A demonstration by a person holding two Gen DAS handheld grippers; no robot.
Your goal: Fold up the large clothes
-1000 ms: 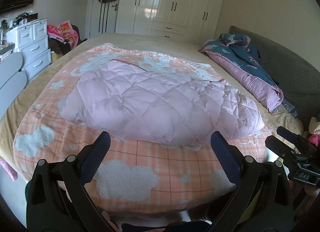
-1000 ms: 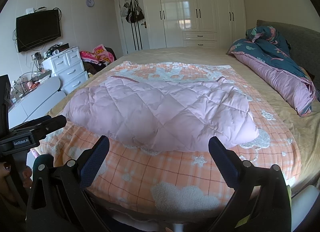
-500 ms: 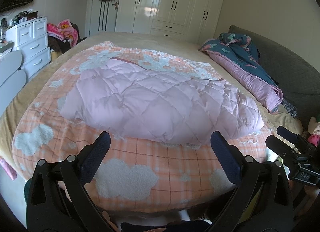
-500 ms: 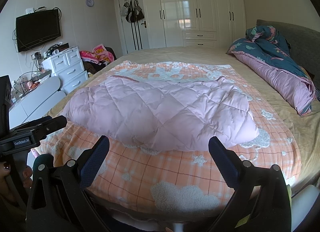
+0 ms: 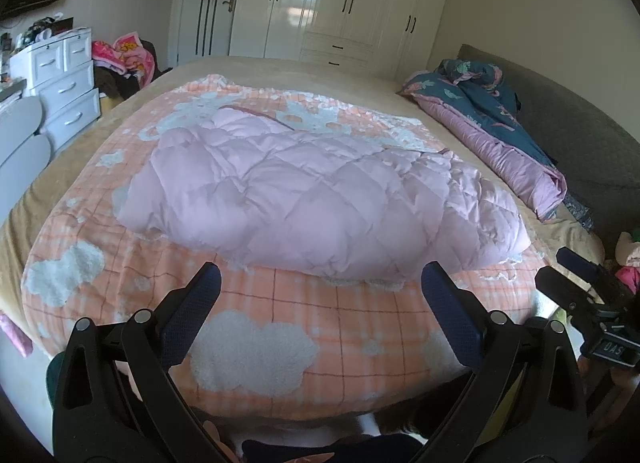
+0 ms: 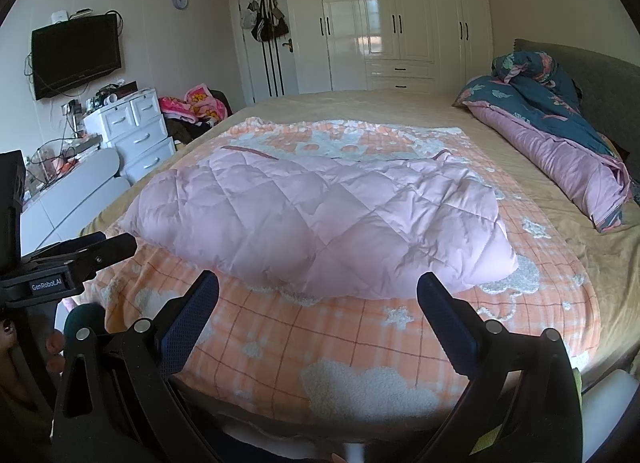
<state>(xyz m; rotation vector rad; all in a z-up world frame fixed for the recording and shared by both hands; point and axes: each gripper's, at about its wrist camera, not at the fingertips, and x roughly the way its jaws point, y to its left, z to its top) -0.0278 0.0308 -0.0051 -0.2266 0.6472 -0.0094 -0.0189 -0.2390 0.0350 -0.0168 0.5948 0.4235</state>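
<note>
A large pink quilted down coat (image 5: 320, 191) (image 6: 320, 219) lies folded over on an orange checked blanket (image 5: 280, 315) (image 6: 360, 335) with white clouds, spread across the bed. My left gripper (image 5: 320, 283) is open, held short of the coat's near edge above the blanket. My right gripper (image 6: 318, 283) is open too, just short of the coat's near edge. Neither touches the coat. Each gripper shows at the side of the other's view: the right one (image 5: 592, 303), the left one (image 6: 72, 263).
A blue and pink duvet (image 5: 500, 119) (image 6: 560, 135) is bunched along the bed's right side by the grey headboard (image 6: 600, 79). White drawers (image 5: 64, 79) (image 6: 136, 127) and a clothes pile (image 6: 196, 103) stand left. White wardrobes (image 6: 400, 15) fill the far wall.
The left wrist view has shifted a little: the coat sits slightly higher and farther in frame. The right gripper has barely moved. Both grippers stay open.
</note>
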